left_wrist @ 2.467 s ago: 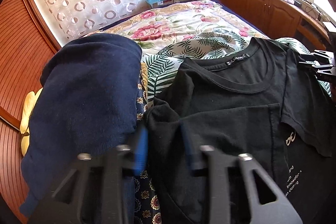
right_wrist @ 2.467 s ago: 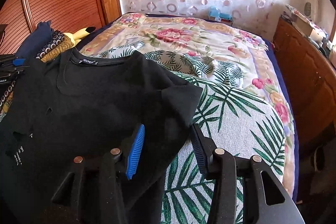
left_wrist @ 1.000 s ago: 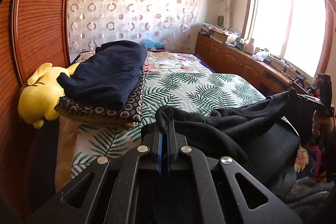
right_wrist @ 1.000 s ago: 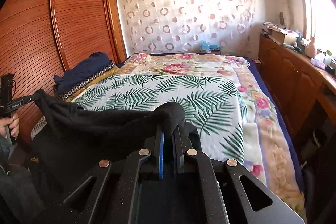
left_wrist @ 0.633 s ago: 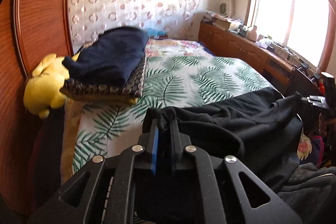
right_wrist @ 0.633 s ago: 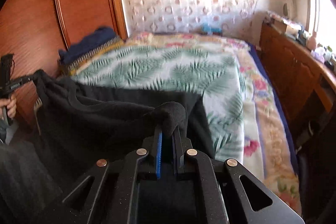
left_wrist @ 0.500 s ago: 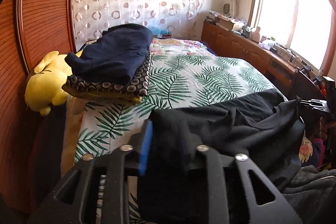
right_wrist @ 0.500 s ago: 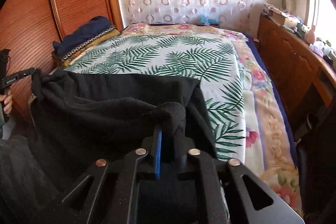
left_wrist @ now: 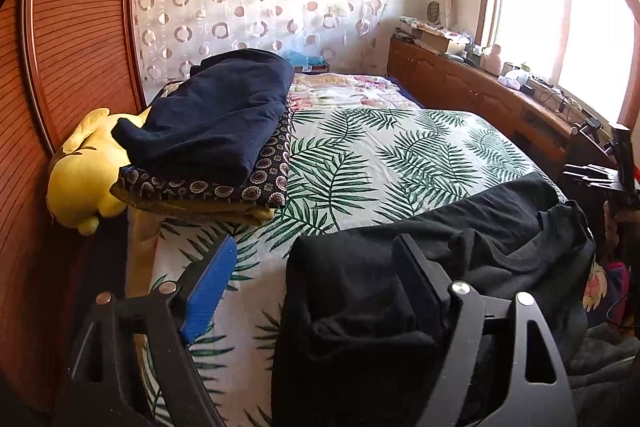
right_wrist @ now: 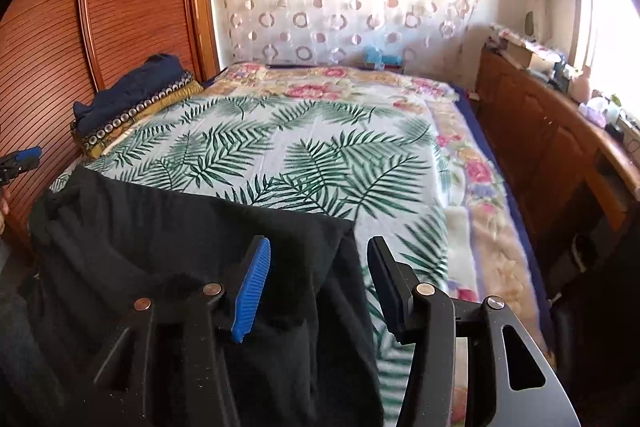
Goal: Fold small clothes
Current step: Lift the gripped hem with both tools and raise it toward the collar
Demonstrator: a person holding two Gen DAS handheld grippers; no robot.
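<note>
1. The left gripper (left_wrist: 316,275) has its jaws spread wide and grips nothing; its blue-padded finger (left_wrist: 206,291) stands over the leaf-print cover, while the dark finger on the other side is laid against the black cloth.
2. The right gripper (right_wrist: 318,281) is likewise released, jaws apart, with a corner of the cloth lying loose between and below them, touching neither pad that I can see.
3. The black T-shirt (left_wrist: 400,307) is draped over the near edge of the bed, its upper part flat on the cover with a straight far edge, the rest hanging down toward the cameras. From the right wrist it (right_wrist: 168,251) runs across the lower left of the view.
4. The bed cover (left_wrist: 380,163) carries green palm leaves on white; beyond it is a floral quilt (right_wrist: 360,87).
5. On the bed's far left corner sits a stack of folded clothes (left_wrist: 216,139): navy on top, a patterned dark piece below, mustard at the bottom.
6. A yellow plush toy (left_wrist: 80,179) is just beside that stack, against the wooden wardrobe (left_wrist: 68,59).
7. A wooden cabinet (right_wrist: 552,147) lines the window side of the room.
</note>
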